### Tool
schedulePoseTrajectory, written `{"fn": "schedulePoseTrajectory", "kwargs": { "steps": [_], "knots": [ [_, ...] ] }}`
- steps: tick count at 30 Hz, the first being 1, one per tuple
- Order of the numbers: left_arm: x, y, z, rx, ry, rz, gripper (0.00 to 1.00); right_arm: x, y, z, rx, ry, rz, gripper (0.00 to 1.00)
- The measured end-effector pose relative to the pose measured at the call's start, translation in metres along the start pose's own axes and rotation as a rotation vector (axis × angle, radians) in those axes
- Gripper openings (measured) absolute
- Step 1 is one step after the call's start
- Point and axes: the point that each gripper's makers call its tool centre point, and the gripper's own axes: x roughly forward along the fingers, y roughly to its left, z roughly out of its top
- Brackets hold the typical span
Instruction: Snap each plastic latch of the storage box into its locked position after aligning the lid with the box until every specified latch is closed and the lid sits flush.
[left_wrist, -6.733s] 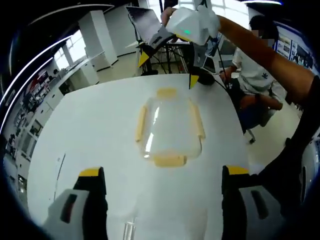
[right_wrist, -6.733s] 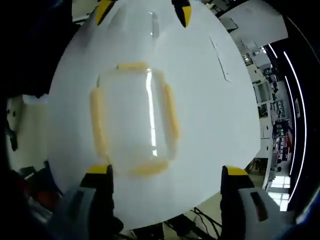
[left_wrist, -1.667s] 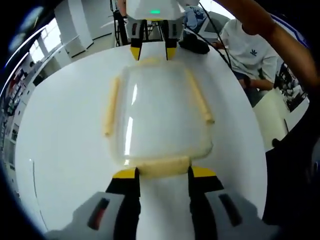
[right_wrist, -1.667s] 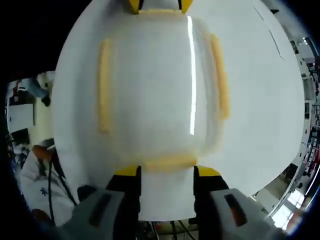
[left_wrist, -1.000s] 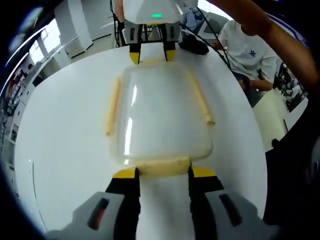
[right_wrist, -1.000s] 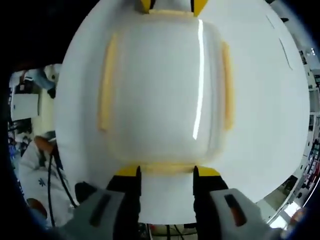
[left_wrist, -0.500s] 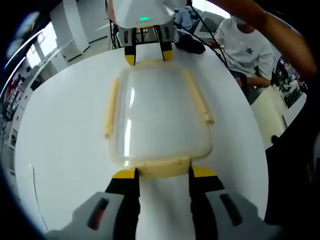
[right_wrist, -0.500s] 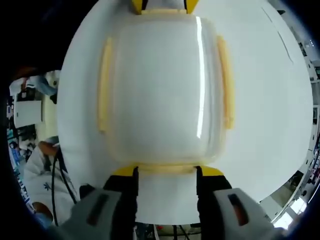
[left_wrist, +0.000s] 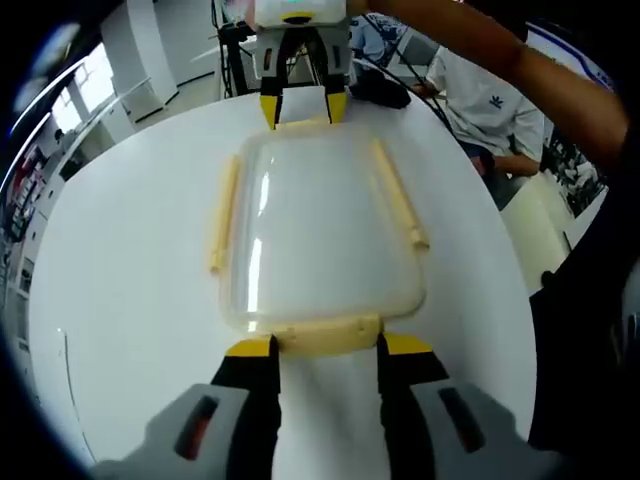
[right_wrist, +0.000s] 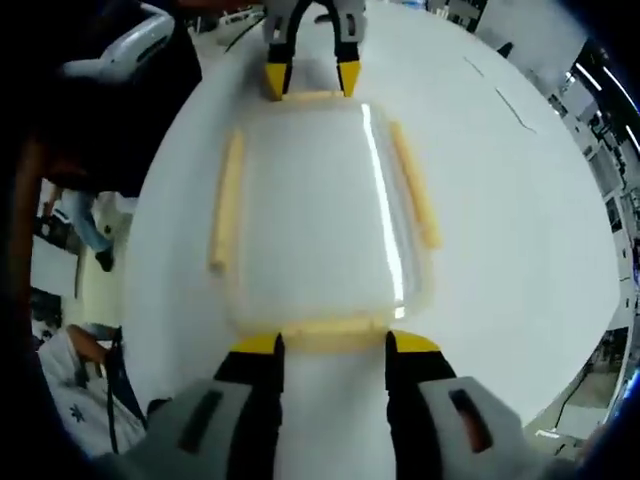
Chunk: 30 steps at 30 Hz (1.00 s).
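Left gripper view: the clear rectangular plastic storage box (left_wrist: 318, 235) with pale yellow latches lies on the round white table (left_wrist: 120, 270) just ahead of the left gripper (left_wrist: 326, 346), whose jaws flank the near latch (left_wrist: 325, 332); contact is unclear. Opposite, the right gripper (left_wrist: 303, 105) likewise straddles the far latch (left_wrist: 301, 123).

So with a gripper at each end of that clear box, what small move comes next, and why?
Probably press both end latches down until they snap. Each gripper already straddles one, the lid looks seated, and the long side latches still splay outward.
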Motion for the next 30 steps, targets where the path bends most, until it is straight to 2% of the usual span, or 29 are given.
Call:
{"fn": "schedulePoseTrajectory", "kwargs": {
  "steps": [5,10,13,16,21,30],
  "knots": [
    [0.000,0.000,-0.001,0.019,0.004,-0.009,0.34,0.003,0.002,0.006,-0.040,-0.005,0.044,0.38],
    [0.000,-0.001,-0.001,0.029,-0.013,-0.007,0.35,0.003,0.003,0.007,-0.053,-0.025,0.053,0.37],
    [-0.001,0.000,-0.001,0.029,-0.025,-0.008,0.34,0.003,0.001,0.008,-0.039,-0.051,0.051,0.36],
    [-0.001,0.002,-0.001,-0.023,-0.033,0.008,0.34,0.003,0.003,0.010,-0.028,-0.065,0.054,0.35],
    [-0.004,0.005,-0.004,-0.012,-0.101,0.002,0.33,0.003,0.002,0.011,-0.010,-0.064,0.051,0.35],
    [-0.013,0.013,-0.006,0.002,-0.101,0.002,0.33,0.000,0.001,0.019,0.055,-0.101,0.056,0.35]
  ]
}}
